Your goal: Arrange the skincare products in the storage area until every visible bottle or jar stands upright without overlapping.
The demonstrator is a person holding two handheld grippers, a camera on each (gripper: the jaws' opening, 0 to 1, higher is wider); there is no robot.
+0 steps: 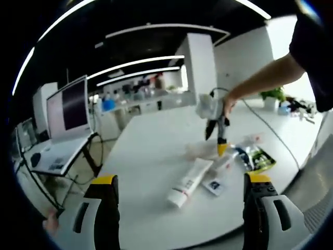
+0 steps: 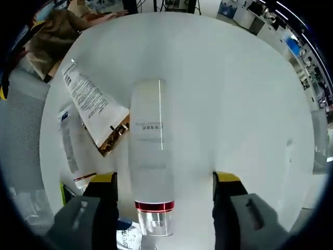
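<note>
In the right gripper view a frosted white bottle (image 2: pixel 152 151) with a red ring and a clear cap lies flat on the white table (image 2: pixel 234 78). My right gripper (image 2: pixel 164 192) is open, one jaw on each side of the bottle's cap end, with gaps to both. To its left lies a printed white tube (image 2: pixel 92 104). In the left gripper view my left gripper (image 1: pixel 181 208) is open and holds nothing, hovering short of a white tube (image 1: pixel 190 181) lying flat. Beyond that tube, a person's hand holds the right gripper (image 1: pixel 217 139) pointing down at the table.
A small dark-labelled sachet (image 1: pixel 213 185) and a green packet (image 1: pixel 261 159) lie near the tube. Flat sachets (image 2: pixel 67 140) lie left of the printed tube. A desk with a monitor (image 1: pixel 70 107) stands beyond the table's left edge. A cable (image 1: pixel 270 127) crosses the table.
</note>
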